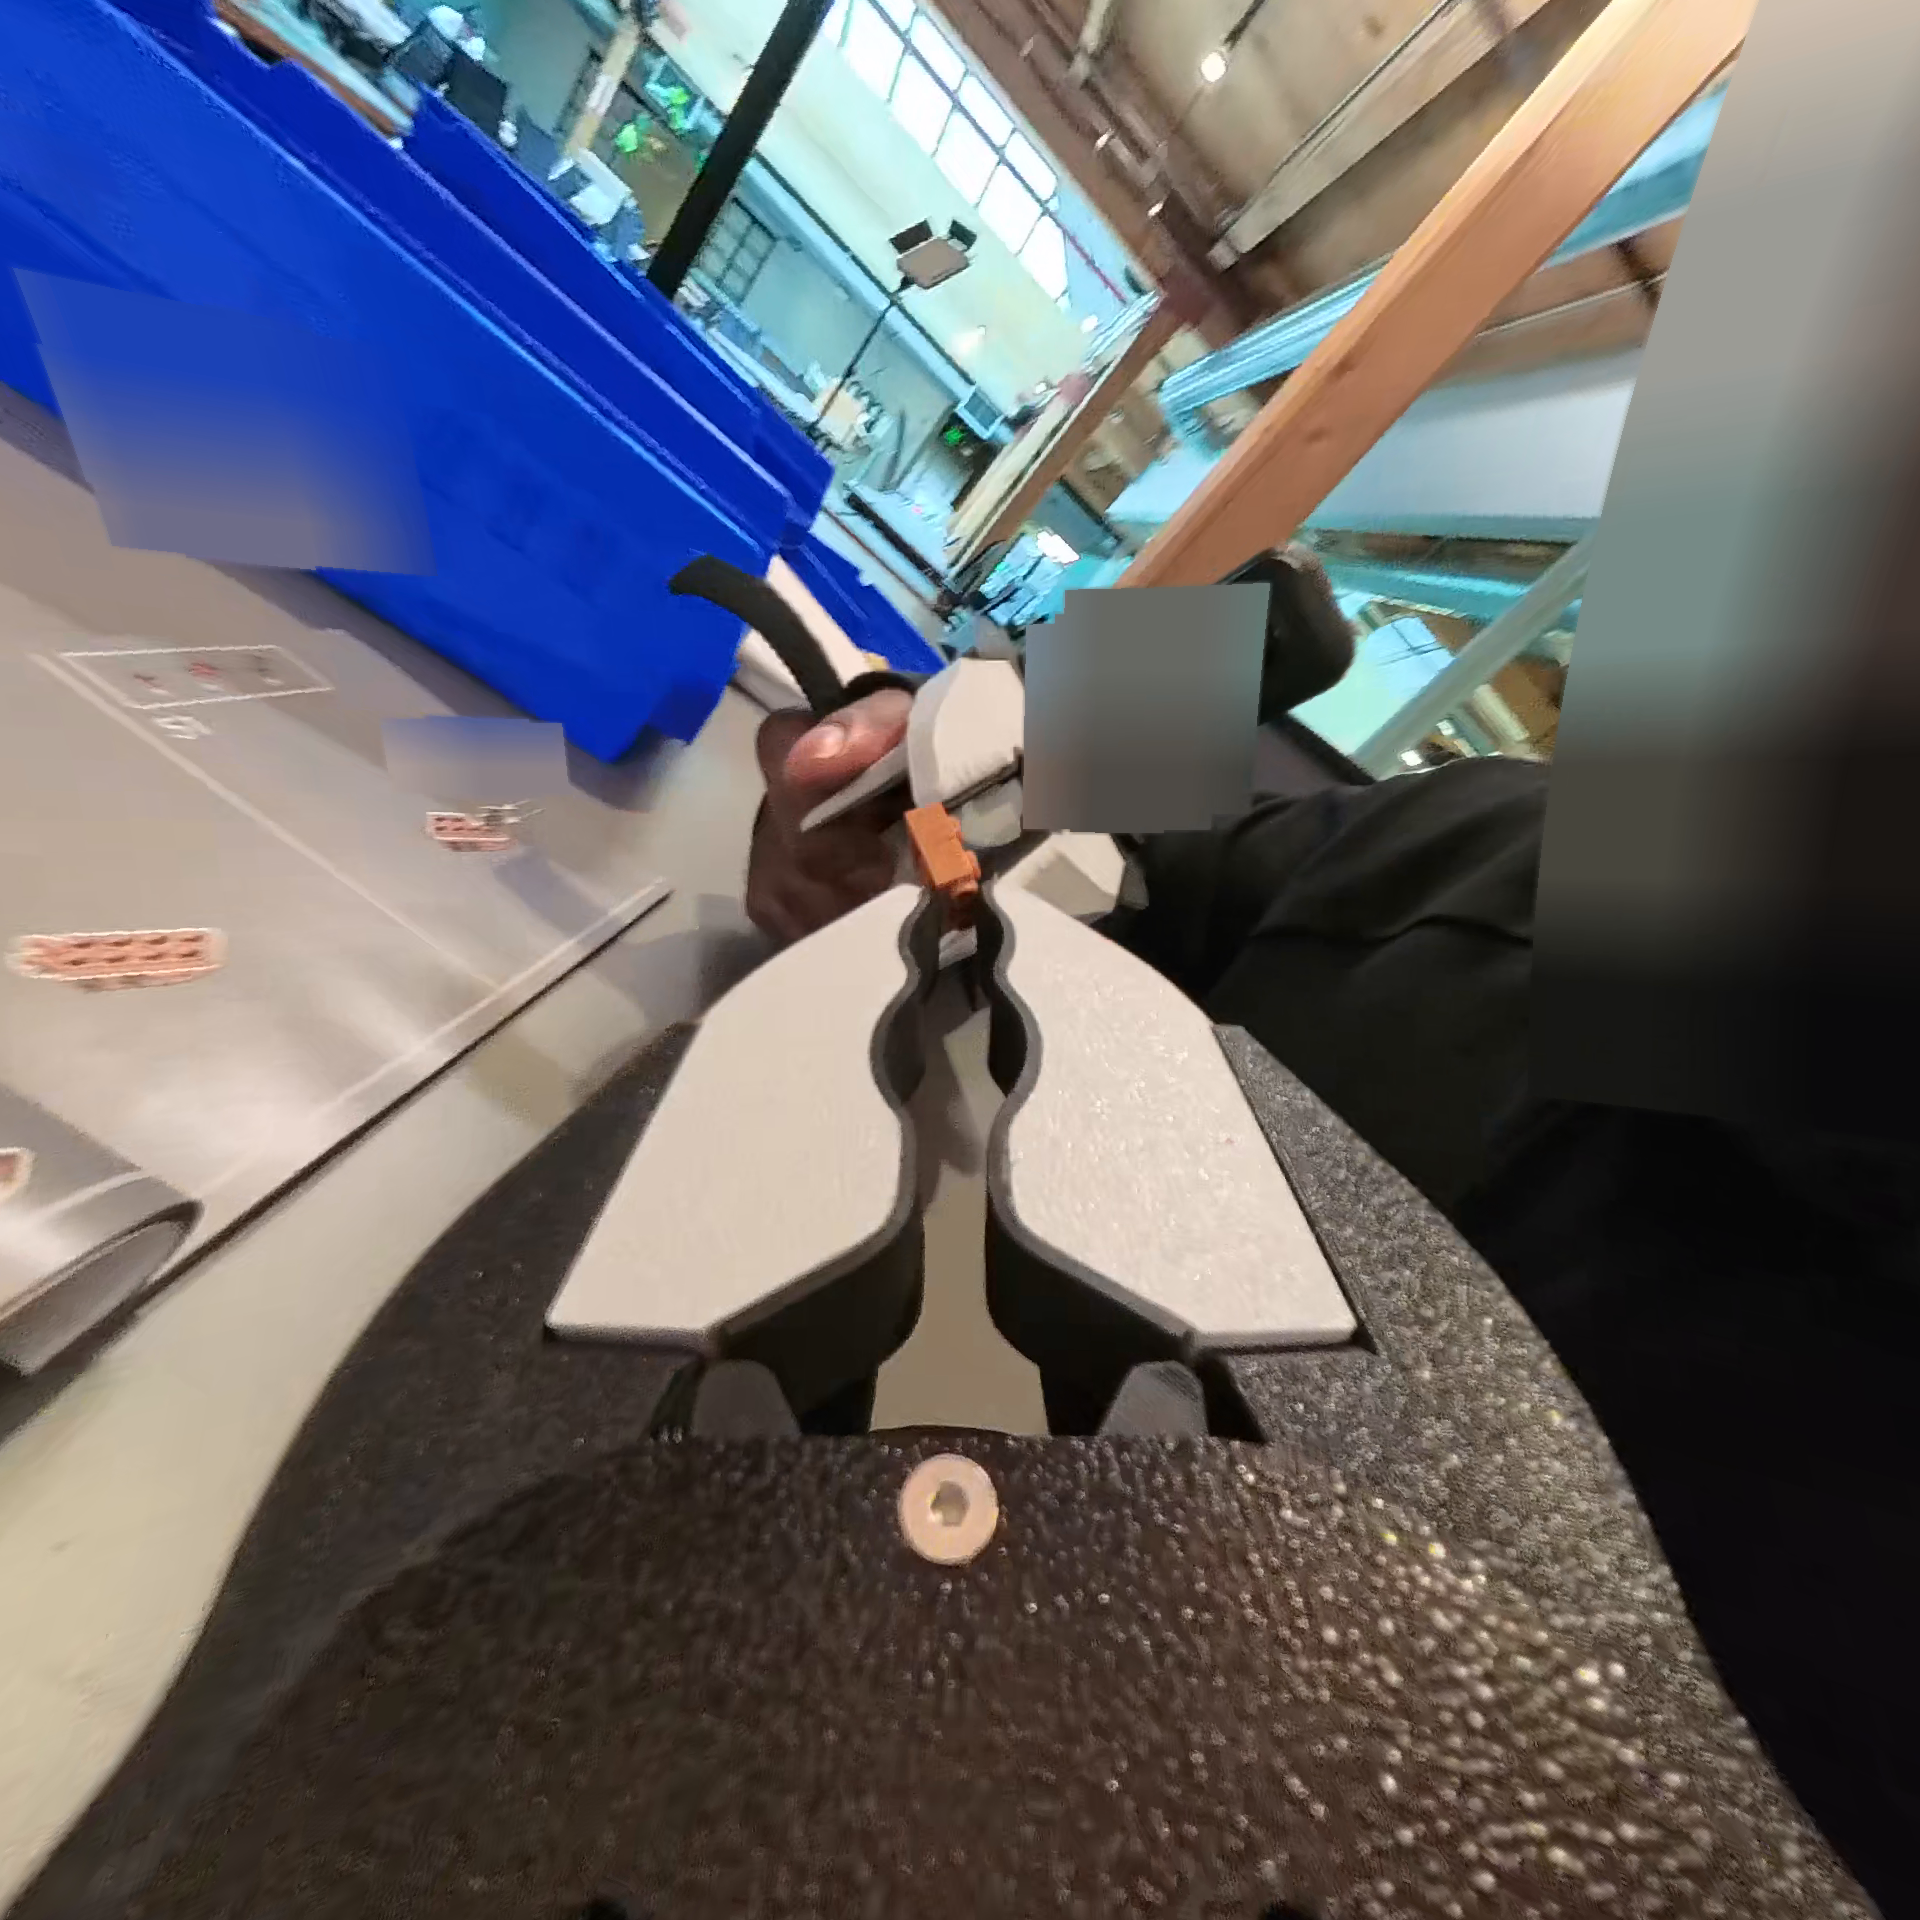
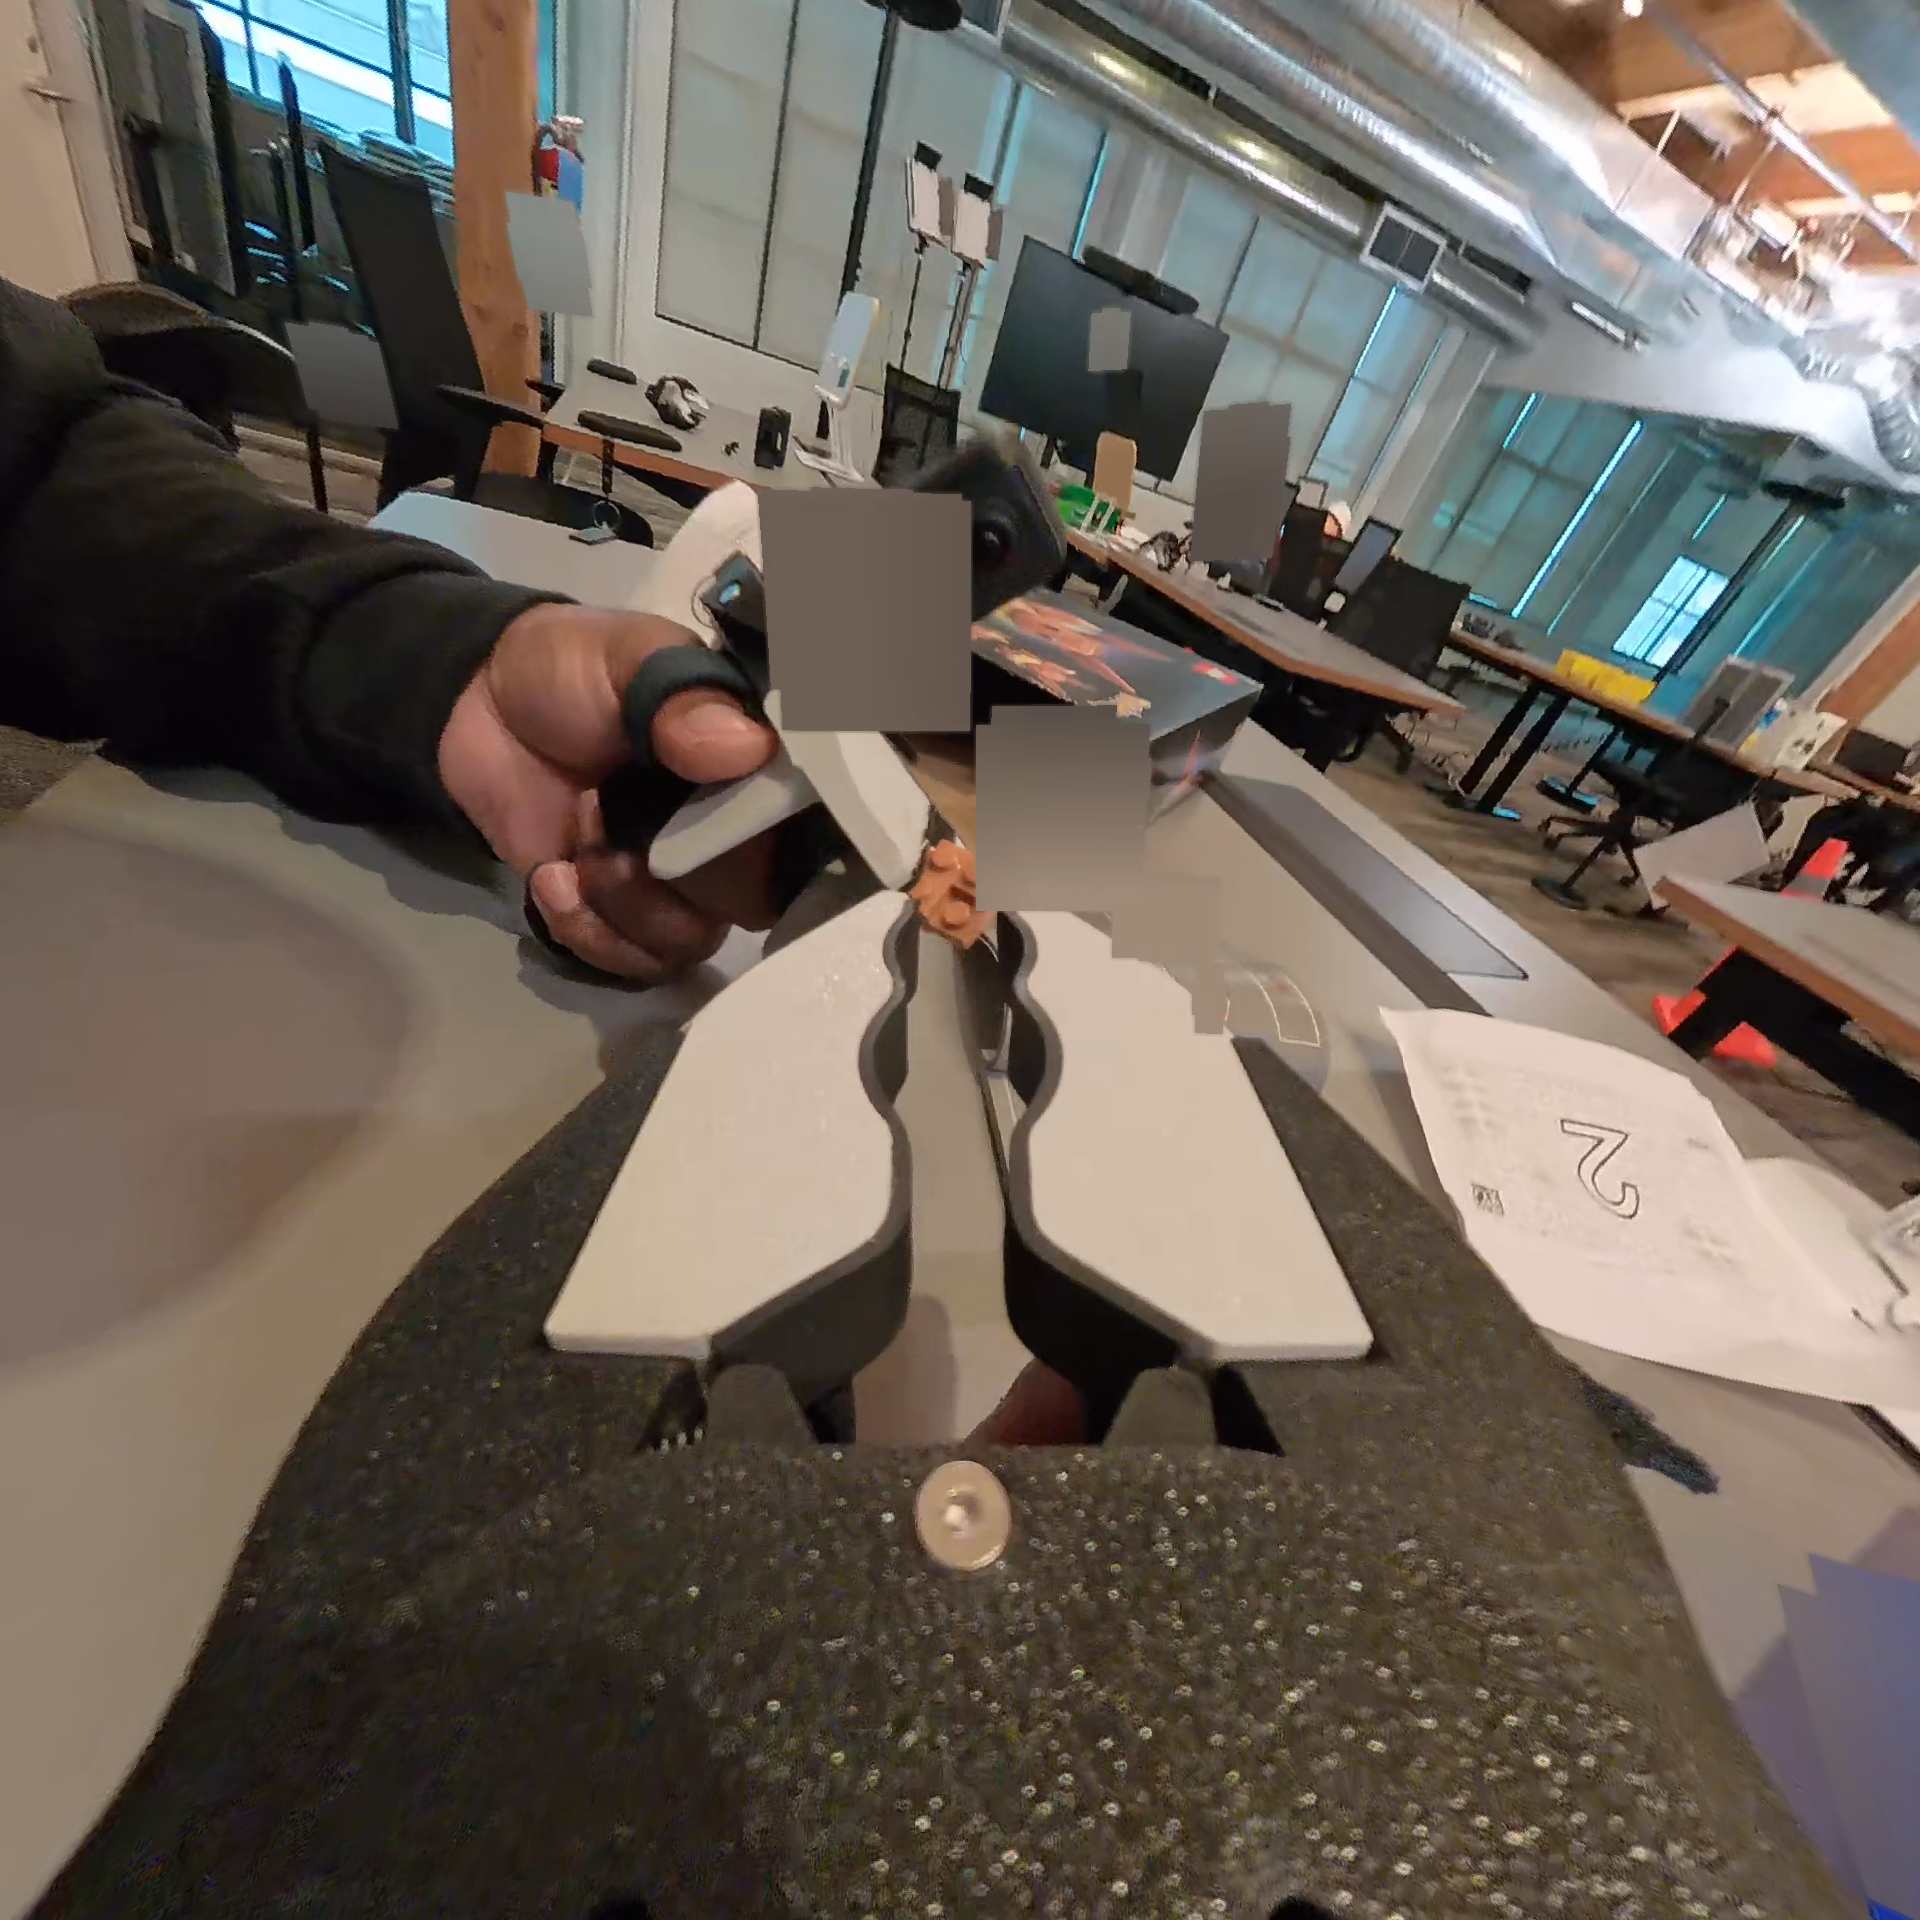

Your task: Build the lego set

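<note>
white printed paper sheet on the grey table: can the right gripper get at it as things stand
Probably yes. The white printed paper sheet lies flat just to the right of the right gripper, on the grey table, and nothing covers its near corner.

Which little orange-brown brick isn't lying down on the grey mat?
The orange-brown brick pinched at the tips of the left gripper, raised in the air next to the right gripper. The other bricks lie flat on the grey mat.
</note>
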`<state>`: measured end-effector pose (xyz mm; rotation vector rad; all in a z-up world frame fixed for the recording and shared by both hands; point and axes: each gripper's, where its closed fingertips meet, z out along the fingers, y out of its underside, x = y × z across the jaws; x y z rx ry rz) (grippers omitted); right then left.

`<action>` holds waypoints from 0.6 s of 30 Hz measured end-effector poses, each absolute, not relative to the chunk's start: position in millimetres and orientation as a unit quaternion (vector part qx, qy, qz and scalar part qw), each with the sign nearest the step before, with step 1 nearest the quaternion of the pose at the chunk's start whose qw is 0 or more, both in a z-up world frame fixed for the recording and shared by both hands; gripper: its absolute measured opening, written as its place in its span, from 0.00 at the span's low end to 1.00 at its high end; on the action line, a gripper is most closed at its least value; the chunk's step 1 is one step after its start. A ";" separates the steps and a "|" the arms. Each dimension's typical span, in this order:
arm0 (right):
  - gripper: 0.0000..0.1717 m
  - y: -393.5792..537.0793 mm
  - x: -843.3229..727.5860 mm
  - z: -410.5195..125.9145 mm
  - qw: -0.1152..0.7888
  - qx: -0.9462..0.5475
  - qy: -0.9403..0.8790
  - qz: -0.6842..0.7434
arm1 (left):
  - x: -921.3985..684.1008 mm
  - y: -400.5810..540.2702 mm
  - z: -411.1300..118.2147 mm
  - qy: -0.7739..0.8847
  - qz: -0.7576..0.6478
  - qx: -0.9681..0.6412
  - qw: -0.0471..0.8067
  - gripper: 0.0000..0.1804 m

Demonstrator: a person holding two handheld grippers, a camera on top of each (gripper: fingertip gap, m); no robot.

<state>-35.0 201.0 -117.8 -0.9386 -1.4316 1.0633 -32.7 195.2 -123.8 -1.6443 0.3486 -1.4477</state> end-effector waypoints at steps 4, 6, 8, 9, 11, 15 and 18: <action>0.08 198.7 -32.8 -111.9 0.546 -0.383 -0.596 0.447 | -28.9 190.0 -117.9 0.147 -0.614 -0.641 0.437 0.03; 0.08 196.7 -31.7 -109.9 0.549 -0.377 -0.595 0.451 | -27.2 188.4 -117.1 0.150 -0.621 -0.637 0.433 0.03; 0.08 194.6 -31.6 -110.0 0.548 -0.373 -0.597 0.452 | -25.5 187.3 -117.3 0.153 -0.623 -0.636 0.429 0.03; 0.08 193.4 -31.5 -110.4 0.547 -0.371 -0.598 0.452 | -24.9 187.1 -117.7 0.155 -0.623 -0.637 0.428 0.03; 0.08 191.5 -31.4 -111.1 0.548 -0.368 -0.602 0.449 | -24.4 186.4 -118.2 0.156 -0.624 -0.637 0.424 0.03; 0.08 189.5 -30.2 -112.8 0.543 -0.363 -0.609 0.450 | -23.5 184.7 -119.9 0.158 -0.628 -0.640 0.413 0.03; 0.08 187.6 -29.2 -115.1 0.530 -0.363 -0.616 0.457 | -22.6 182.8 -122.3 0.163 -0.629 -0.645 0.402 0.03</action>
